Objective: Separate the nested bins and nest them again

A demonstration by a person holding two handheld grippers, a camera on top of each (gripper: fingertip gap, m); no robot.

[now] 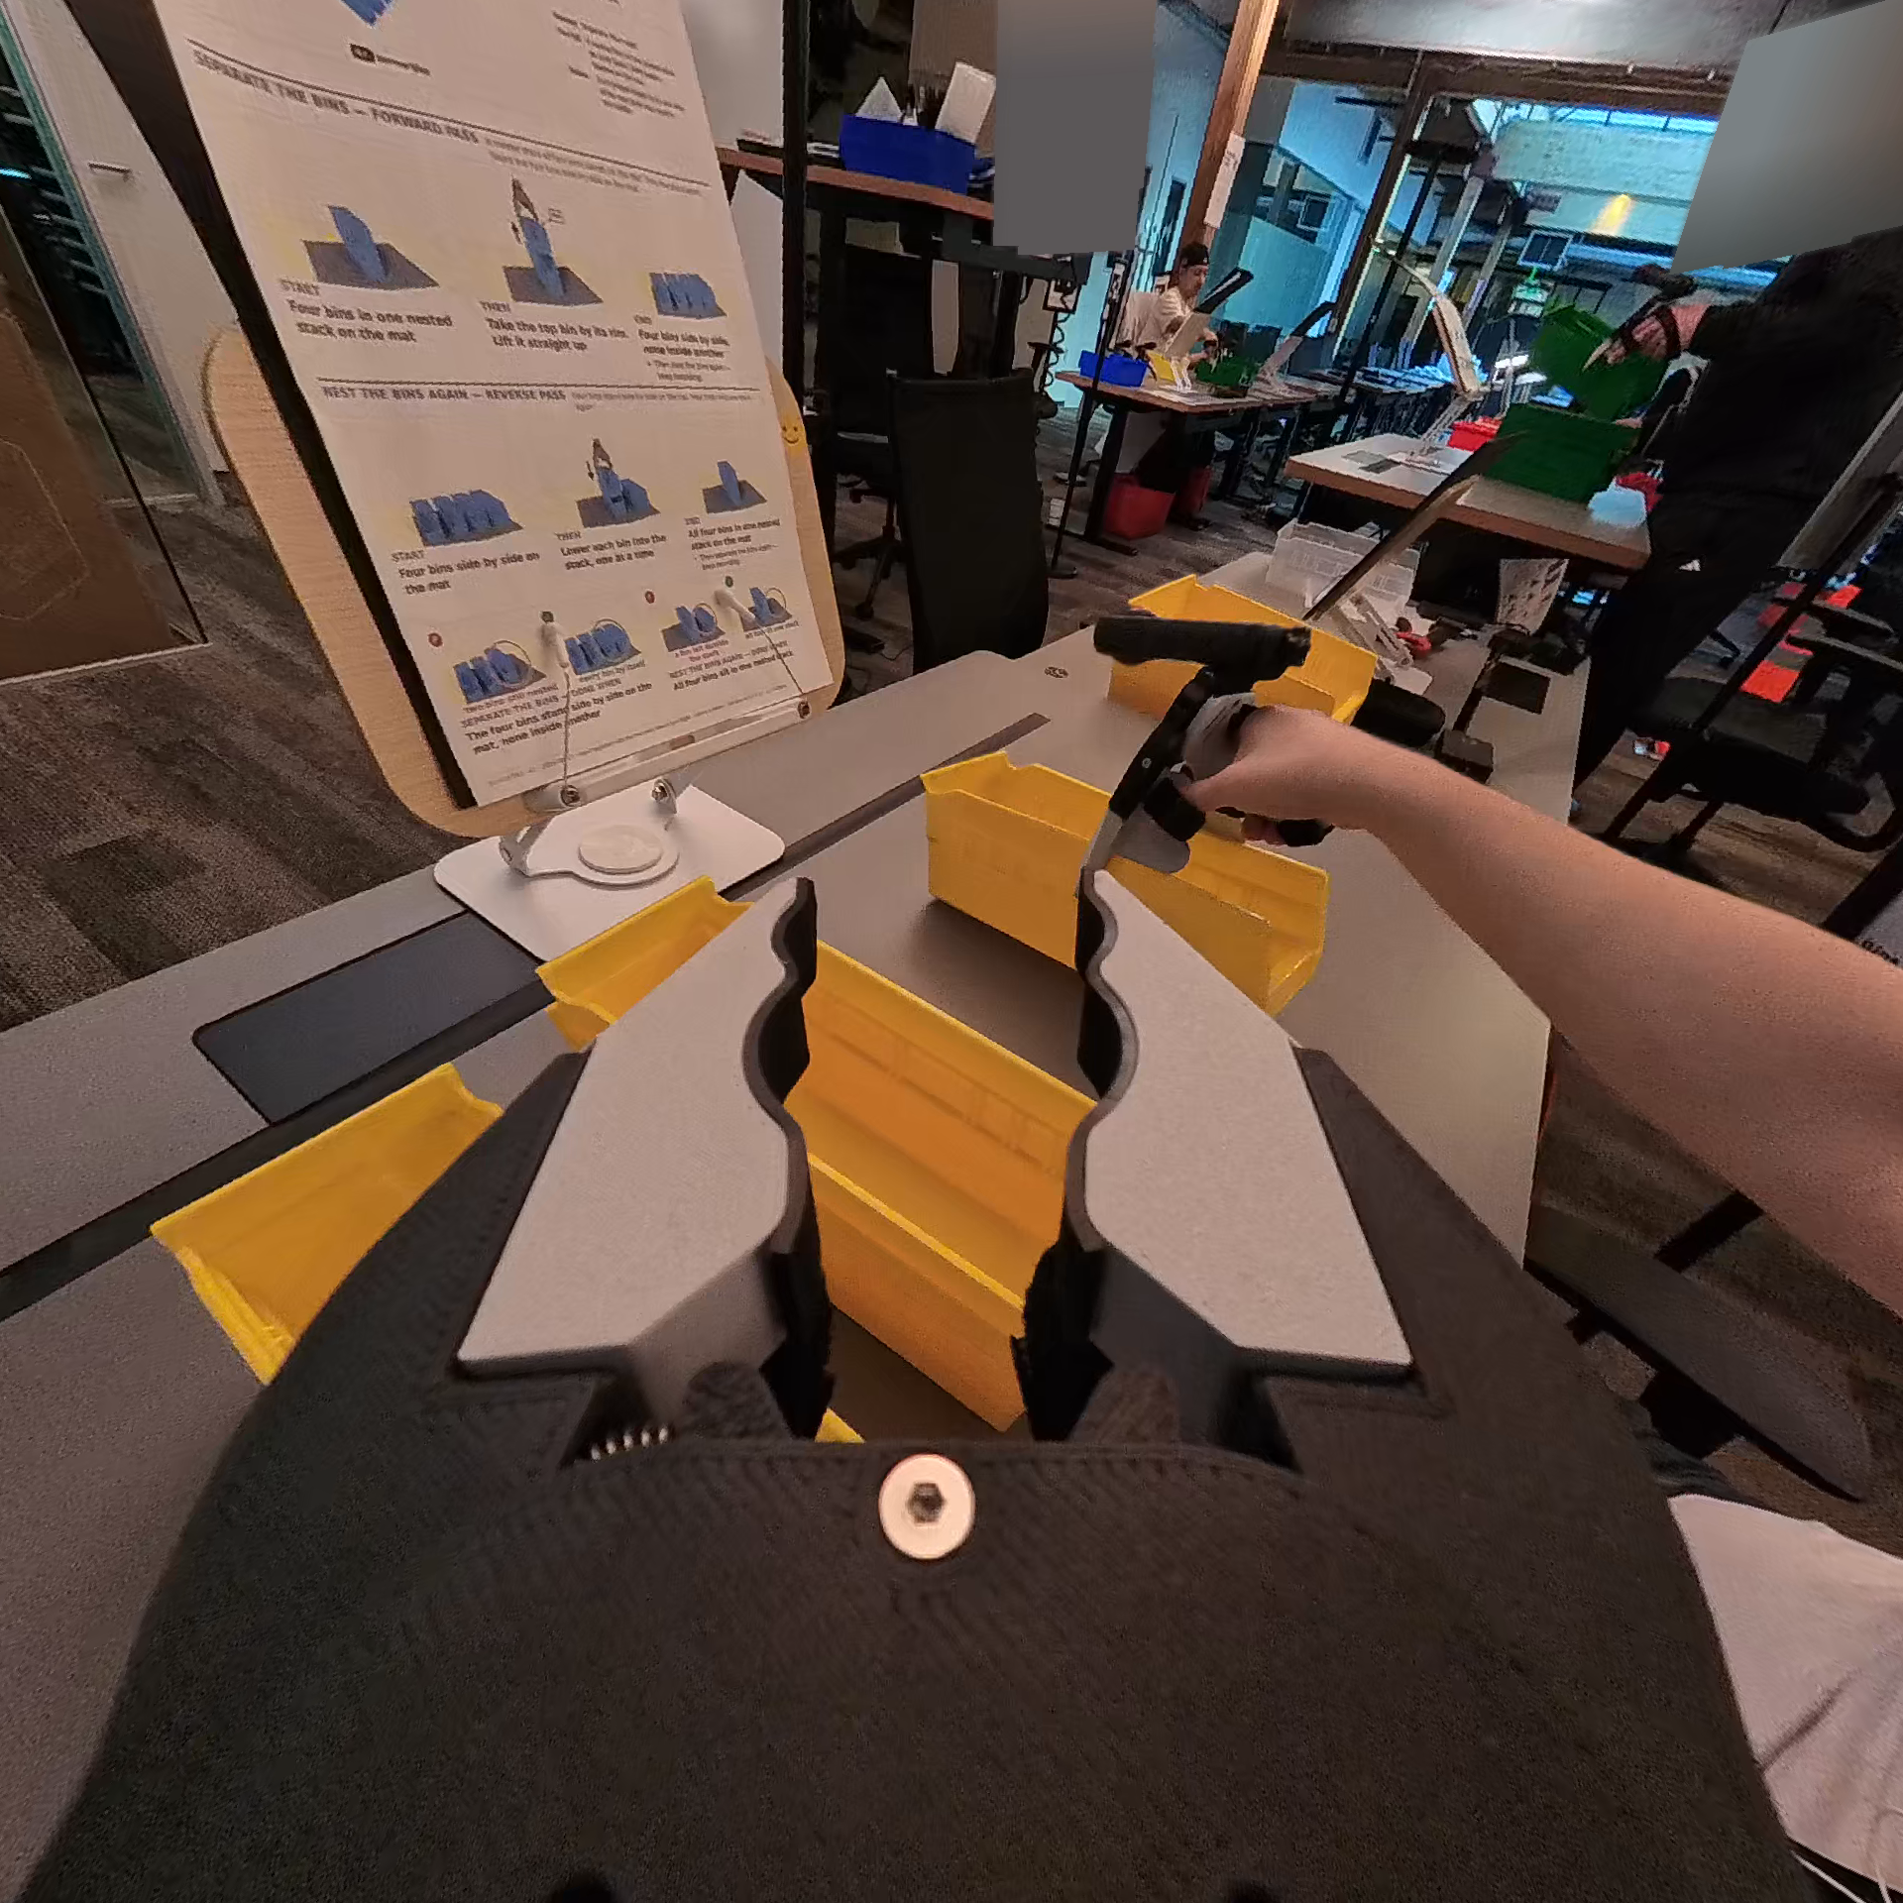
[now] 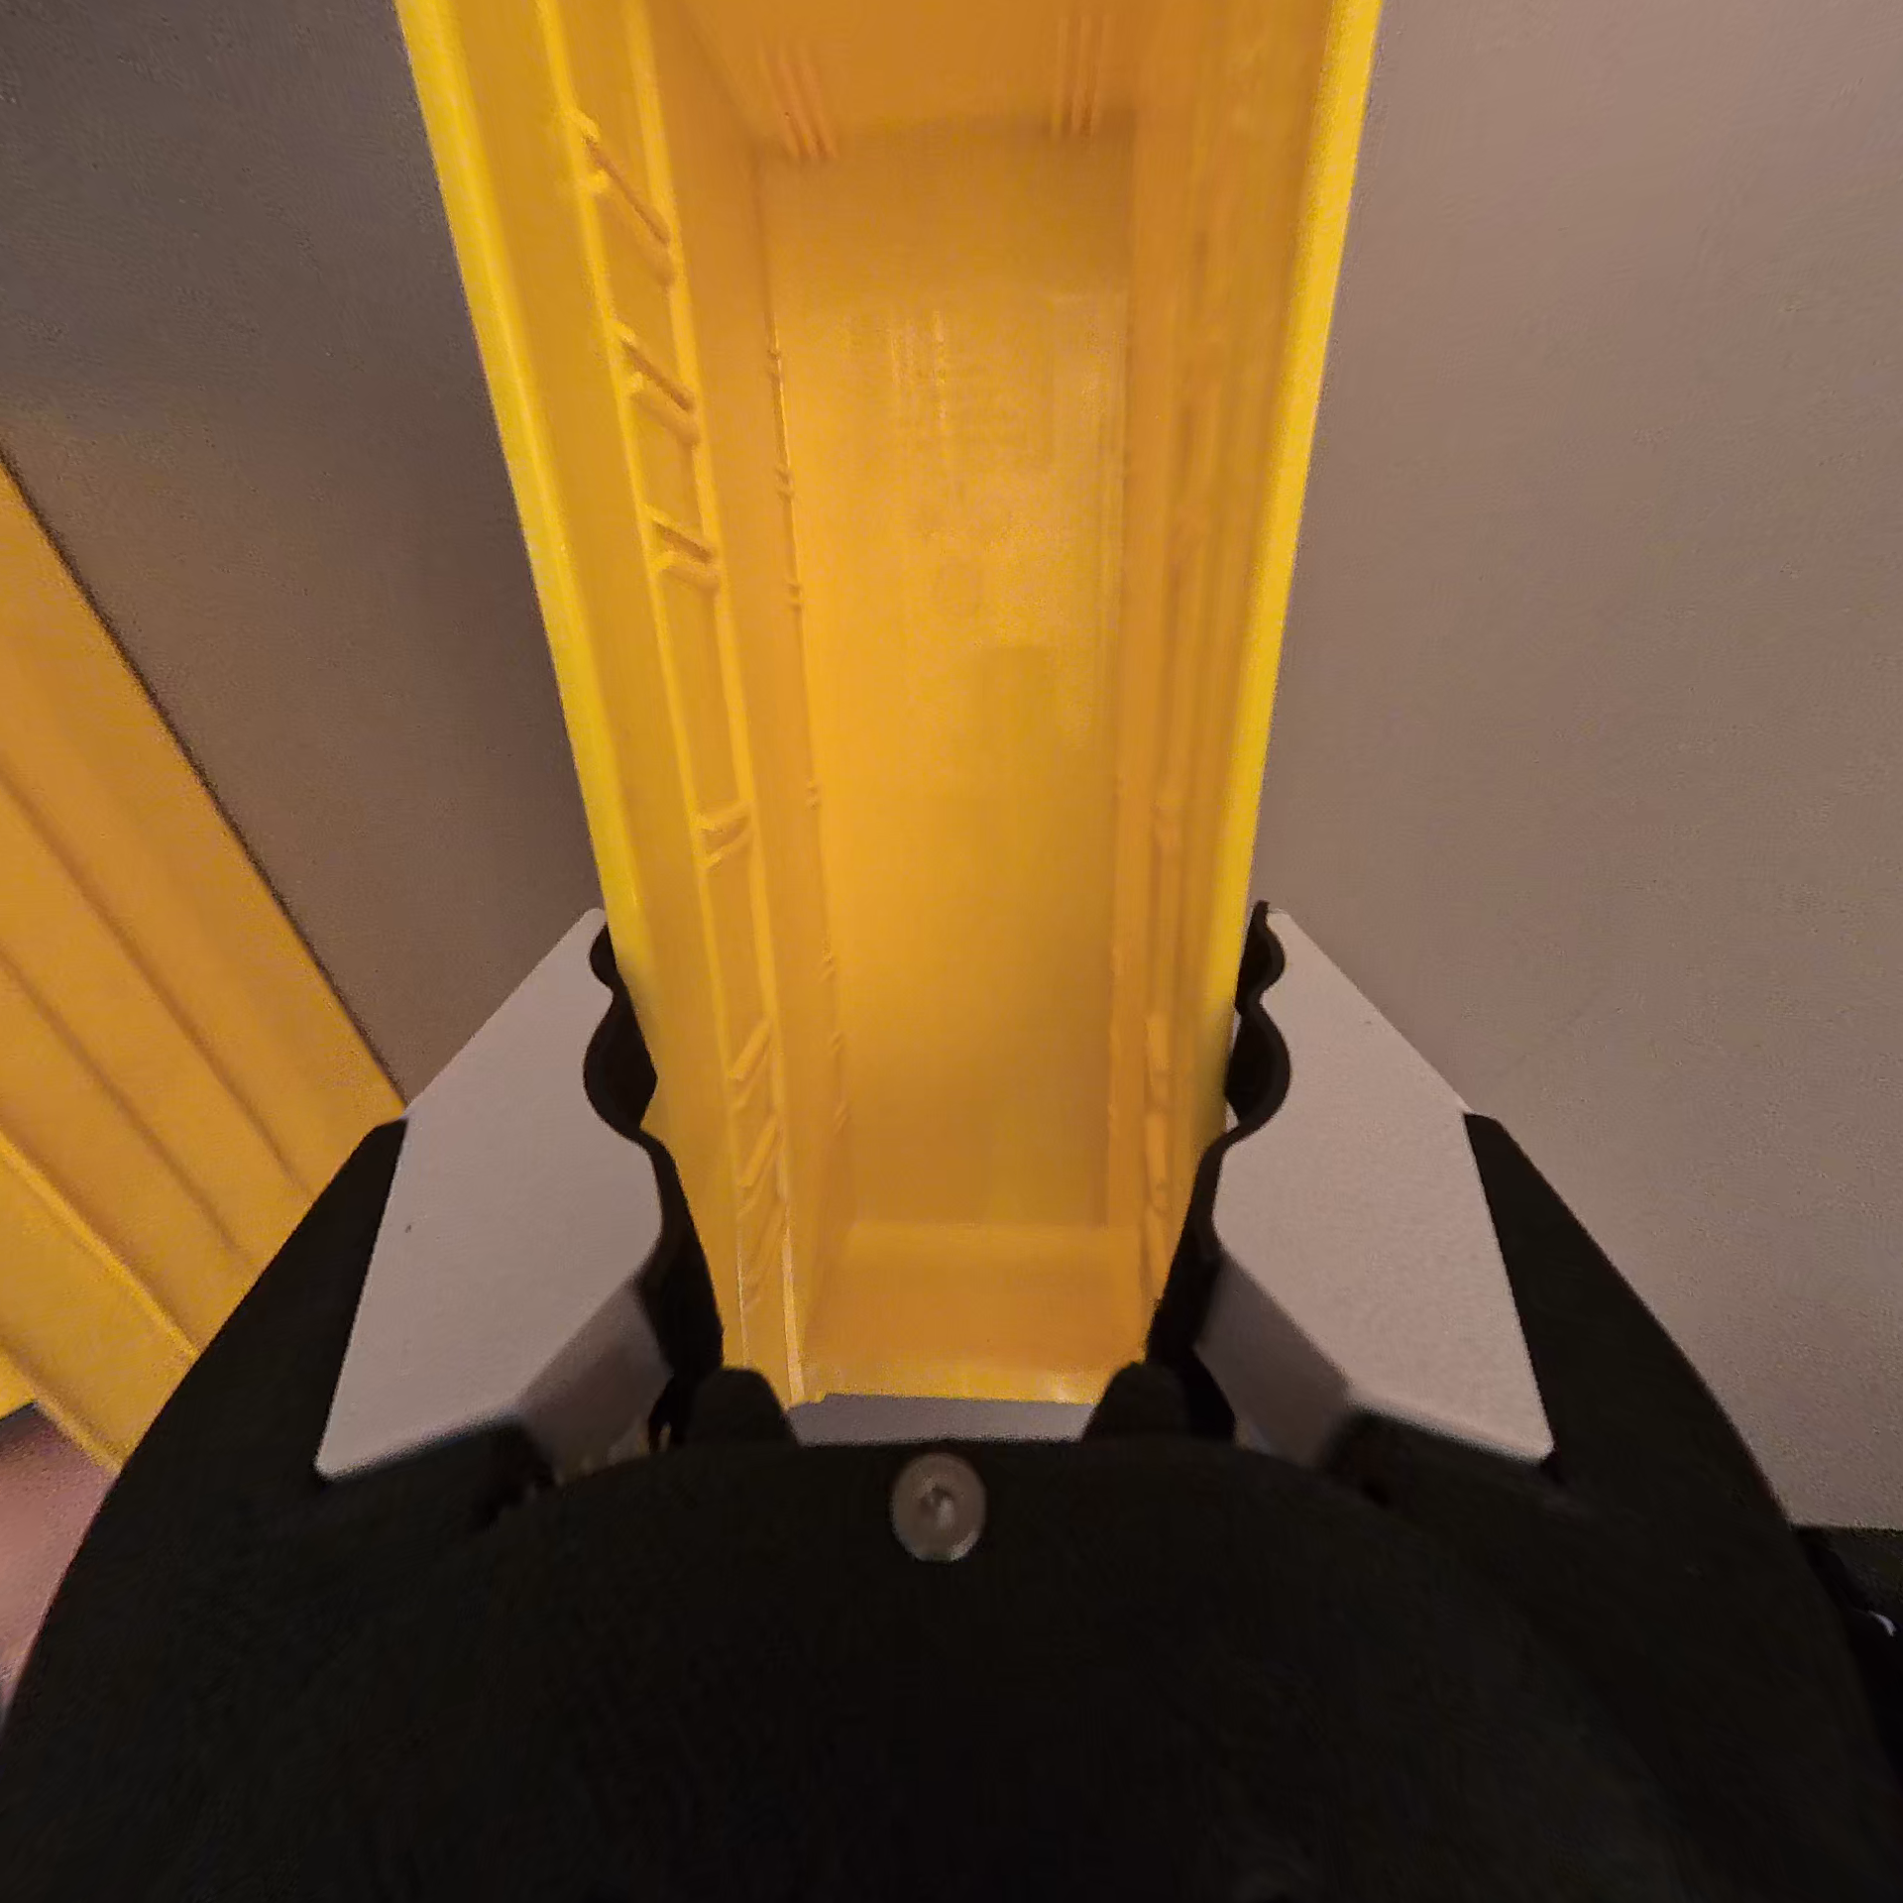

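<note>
- Left wrist view: I count four yellow bins, all separate on the grey table (image 1: 1421, 1040). One bin (image 1: 927, 1133) sits under the left gripper (image 1: 947, 932), another (image 1: 309, 1236) at lower left, a third (image 1: 1030, 855) mid-table, the fourth (image 1: 1164, 675) at the far edge
- Left gripper's jaws are partly open with nothing clamped, hanging above that near bin
- One hand (image 1: 1287, 767) holds the right gripper (image 1: 1133, 824) down on the third bin
- One instruction sheet (image 1: 494, 391) on a white stand, one dark mat (image 1: 350, 1014), and behind is a big office with desks, chairs, green and red crates
- Right wrist view: two bins here, one long one (image 2: 958, 618) running straight out between the right gripper's (image 2: 932, 963) fingers, both black pads (image 2: 618, 1040) against its side walls, so it looks gripped; the second bin (image 2: 124, 978) lies at the left on the same grey table (image 2: 1596, 618)
</note>
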